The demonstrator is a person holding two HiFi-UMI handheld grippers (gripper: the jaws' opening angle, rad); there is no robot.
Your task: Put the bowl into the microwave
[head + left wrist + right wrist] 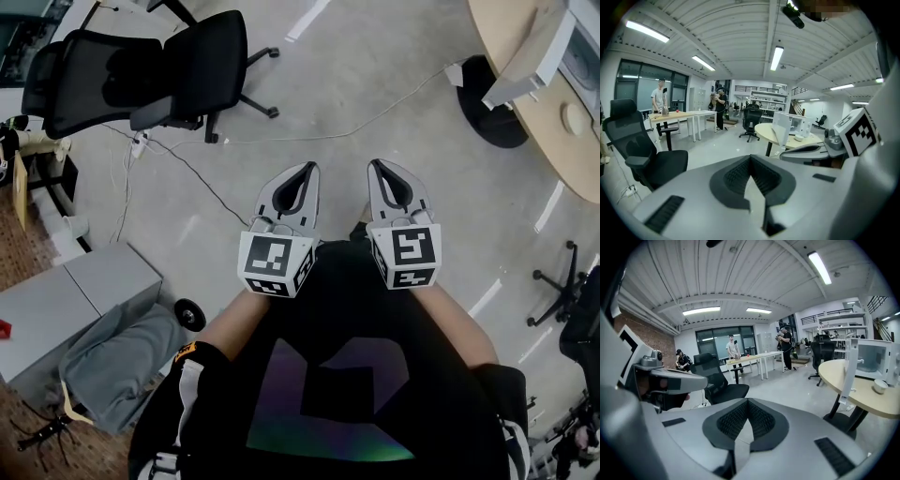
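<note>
Two closed, empty tongs, left tongs [308,168] and right tongs [377,165], one bowl [880,386] beside one microwave [875,362] on table [839,376]

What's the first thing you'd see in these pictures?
Two grey grippers, the left gripper and right gripper, stick out side by side, both shut and empty. A black office chair stands ahead to the left. A microwave with its door open sits on a round table, with a bowl beside it.
</note>
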